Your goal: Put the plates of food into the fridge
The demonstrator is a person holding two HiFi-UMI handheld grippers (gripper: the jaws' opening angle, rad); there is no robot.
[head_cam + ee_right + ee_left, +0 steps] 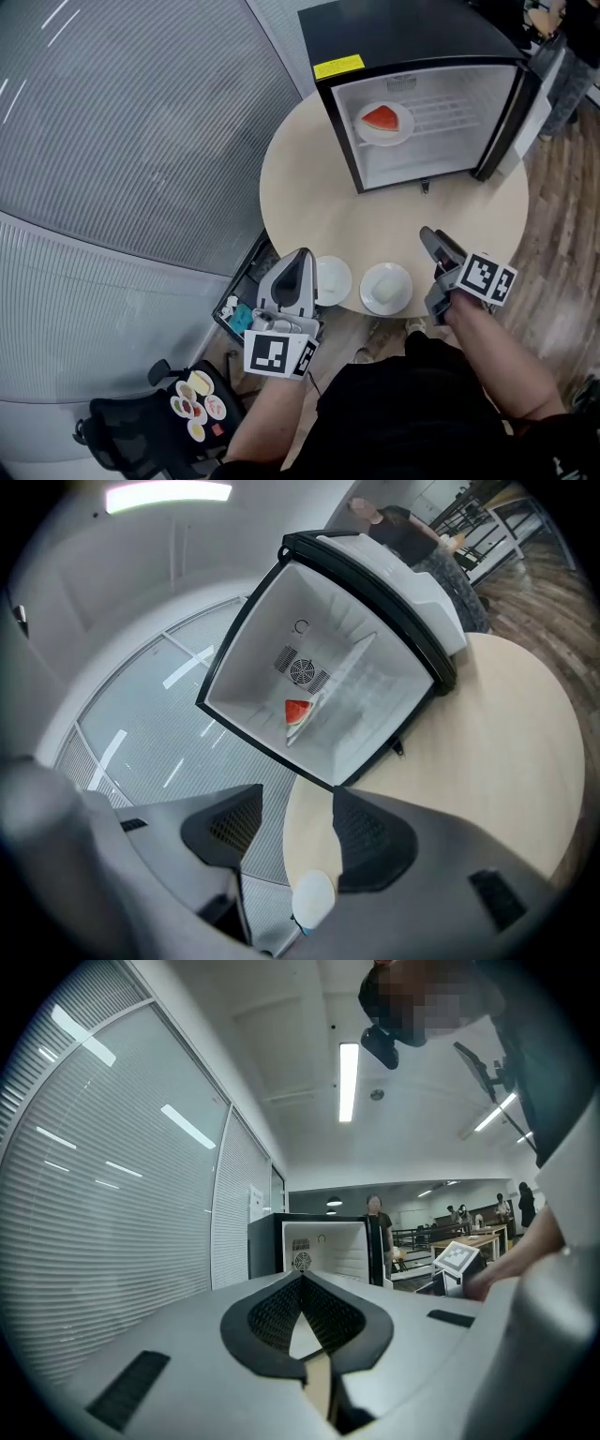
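On the round beige table [375, 220] stand one black fridge [394, 33] and two white plates, and a third plate is inside the fridge, making three in all. Two grippers hover at the table's near edge.

The fridge door [525, 103] hangs open to the right. On the wire shelf inside, toward the left wall, sits the shelf plate [370, 137] with one red watermelon slice [381, 118] on it. The two others lie side by side at the near rim of the table. The left table plate [335, 279] is partly covered by the left gripper [303, 253], and I cannot tell what it carries. The right table plate [405, 284] holds a pale piece of food [382, 291].

The left gripper's jaws are clenched tip to tip and grasp nothing. It is just beside the left table plate. The right gripper [427, 234] has its jaws spread wide and released, with only bare tabletop and a plate's edge between them, and the fridge ahead.

Grey slatted blinds [112, 122] line the wall to the left, and wood flooring [562, 216] shows to the right. On the floor at lower left, a black holder [131, 431] carries several small dishes [197, 405], too small to count surely. A person [375, 1218] stands beyond the fridge.
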